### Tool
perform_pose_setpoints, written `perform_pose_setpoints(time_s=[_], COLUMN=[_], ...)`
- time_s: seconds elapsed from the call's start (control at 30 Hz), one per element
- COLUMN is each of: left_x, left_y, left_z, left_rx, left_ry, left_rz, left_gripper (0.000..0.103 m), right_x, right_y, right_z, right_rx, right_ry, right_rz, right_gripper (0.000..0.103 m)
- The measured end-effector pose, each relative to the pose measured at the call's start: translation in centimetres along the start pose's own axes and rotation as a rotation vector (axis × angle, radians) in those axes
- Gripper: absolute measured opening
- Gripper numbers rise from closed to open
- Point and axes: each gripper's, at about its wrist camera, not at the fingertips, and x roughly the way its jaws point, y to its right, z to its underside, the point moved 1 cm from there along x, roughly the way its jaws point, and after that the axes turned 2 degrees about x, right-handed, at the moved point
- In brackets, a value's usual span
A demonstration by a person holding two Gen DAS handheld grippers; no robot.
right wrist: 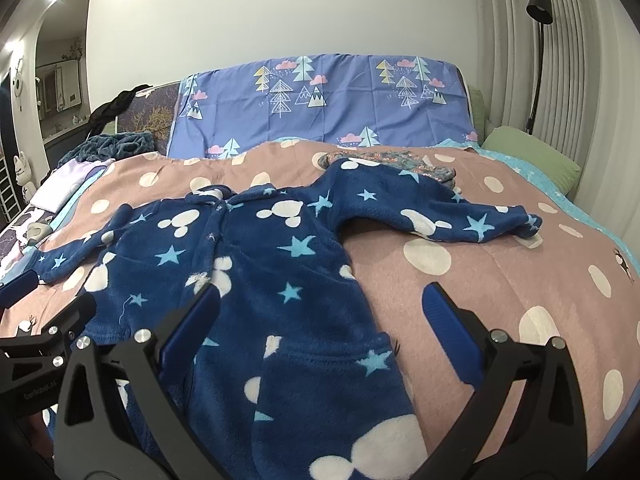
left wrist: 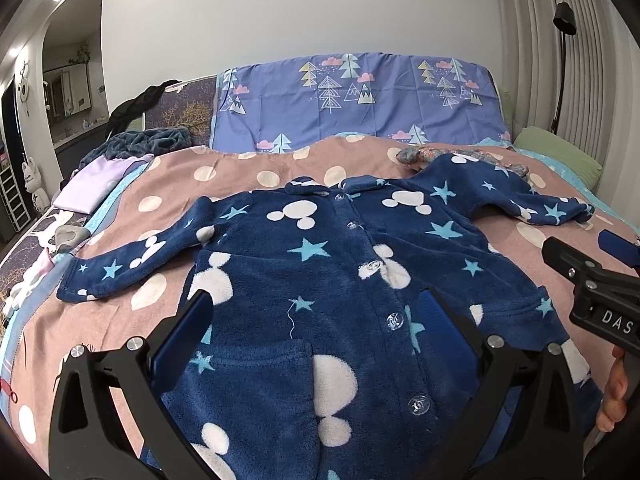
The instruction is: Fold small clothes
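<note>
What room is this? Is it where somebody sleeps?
Most likely a bedroom: a blue fleece top lies spread on a bed's polka-dot blanket, with a green pillow and a floor lamp beside it.

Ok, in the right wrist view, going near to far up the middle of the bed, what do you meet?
Right gripper, open, over the blue fleece jacket → pink spotted blanket → floral folded garment → purple tree-print sheet → white wall.

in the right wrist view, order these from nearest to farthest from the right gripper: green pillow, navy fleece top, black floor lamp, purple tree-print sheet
1. navy fleece top, lying under the right gripper, left side
2. green pillow, right edge of the bed
3. purple tree-print sheet, across the head of the bed
4. black floor lamp, far right by the wall
</note>
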Motion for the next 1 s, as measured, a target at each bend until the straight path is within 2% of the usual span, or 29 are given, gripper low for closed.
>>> perform_pose_setpoints(time_s=[0.3, 0.47, 0.67, 1.0], left_x=[0.2, 0.1, 0.7, 0.5], left_y=[0.1, -0.3, -0.6, -0.8], left_z=[0.0, 0.1, 0.1, 0.6], left_rx=[-0.014, -0.04, -0.041, -0.031], left_ry=[0.004, 0.046, -0.025, -0.028], left_rz=[0.01, -0.004, 0.038, 0.106], left_gripper=[0.102, 0.102, 0.102, 0.102], right_x=[0.1, 0.0, 0.1, 0.3], right_y=[-0.2, -0.2, -0.4, -0.5], right_z=[0.2, 0.0, 0.1, 0.2], right_rx=[0.0, 0.001, 0.001, -0.006], right_ry=[-0.003, -0.006, -0.009, -0.016], right_rz=[-0.001, -0.002, -0.002, -0.006], right_gripper=[0.101, 0.101, 0.101, 0.101])
